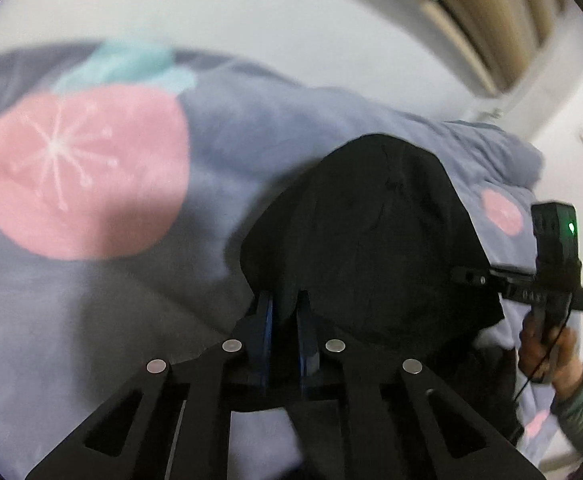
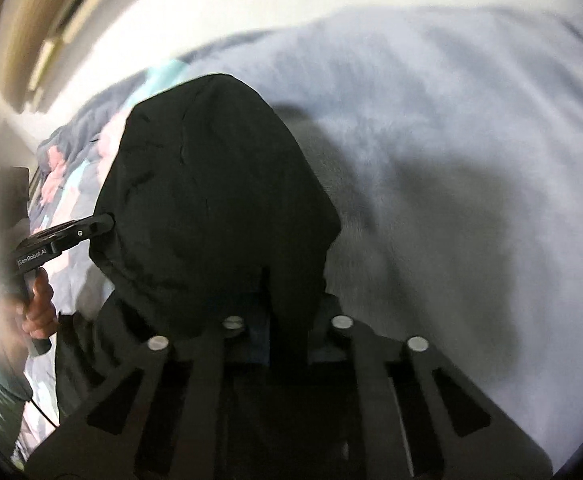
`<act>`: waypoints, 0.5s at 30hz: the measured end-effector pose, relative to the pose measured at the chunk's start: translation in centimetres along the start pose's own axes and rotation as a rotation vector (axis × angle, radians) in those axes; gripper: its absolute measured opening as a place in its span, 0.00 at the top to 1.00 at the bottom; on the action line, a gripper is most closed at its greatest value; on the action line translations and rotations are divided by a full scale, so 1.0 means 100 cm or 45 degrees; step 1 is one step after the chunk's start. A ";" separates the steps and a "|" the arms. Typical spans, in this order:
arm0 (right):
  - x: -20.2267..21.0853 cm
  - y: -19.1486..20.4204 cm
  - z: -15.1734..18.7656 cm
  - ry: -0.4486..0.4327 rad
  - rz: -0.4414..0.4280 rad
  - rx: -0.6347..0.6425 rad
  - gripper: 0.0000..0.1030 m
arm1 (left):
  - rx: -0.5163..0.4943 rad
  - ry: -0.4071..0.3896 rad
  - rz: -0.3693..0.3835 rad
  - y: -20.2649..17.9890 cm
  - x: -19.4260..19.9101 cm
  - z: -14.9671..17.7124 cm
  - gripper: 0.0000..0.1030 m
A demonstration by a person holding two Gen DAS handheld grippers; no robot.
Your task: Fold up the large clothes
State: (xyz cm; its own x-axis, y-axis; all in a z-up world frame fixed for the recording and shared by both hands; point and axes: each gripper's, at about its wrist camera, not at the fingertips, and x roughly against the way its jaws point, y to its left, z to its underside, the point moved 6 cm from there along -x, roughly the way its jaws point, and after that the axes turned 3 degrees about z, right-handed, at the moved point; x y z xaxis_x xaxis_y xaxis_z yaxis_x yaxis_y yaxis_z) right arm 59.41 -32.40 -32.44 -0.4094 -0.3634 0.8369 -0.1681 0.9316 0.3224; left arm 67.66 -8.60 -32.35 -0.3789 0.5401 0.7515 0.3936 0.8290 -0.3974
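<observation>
Above the grey-blue blanket [image 1: 91,300] with pink fruit prints, the black garment [image 1: 371,232] is hanging bunched between the two tools, rising ahead of both sets of fingers. The left gripper [image 1: 285,320] is pinching one edge of it, fabric visibly caught between its blue-lined fingers [image 1: 266,320], which are pressed nearly together. The right gripper [image 2: 267,292] is gripping the opposite edge, its jaws closed on cloth that drapes over them. Judged from both views, the span between the grips is running side to side, neither hand nearer; the fold is depending on laying that span flat.
</observation>
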 end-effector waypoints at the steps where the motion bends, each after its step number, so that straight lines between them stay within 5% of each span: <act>1: 0.011 0.005 0.004 -0.028 0.011 0.020 0.93 | -0.035 -0.019 -0.004 -0.010 0.013 0.005 0.91; 6: 0.083 0.043 0.040 -0.166 0.084 0.146 0.94 | -0.206 -0.095 -0.054 -0.060 0.076 0.038 0.91; 15: 0.182 0.114 0.138 -0.376 0.308 0.385 0.95 | -0.318 -0.161 -0.125 -0.126 0.178 0.128 0.91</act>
State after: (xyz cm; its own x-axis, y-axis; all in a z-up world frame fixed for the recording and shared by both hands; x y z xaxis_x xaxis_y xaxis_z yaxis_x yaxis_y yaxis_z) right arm 37.68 -28.47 -19.63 -0.6983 -0.1645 0.6967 -0.2718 0.9613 -0.0455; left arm 45.24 -7.54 -20.73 -0.5207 0.4858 0.7021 0.5378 0.8253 -0.1721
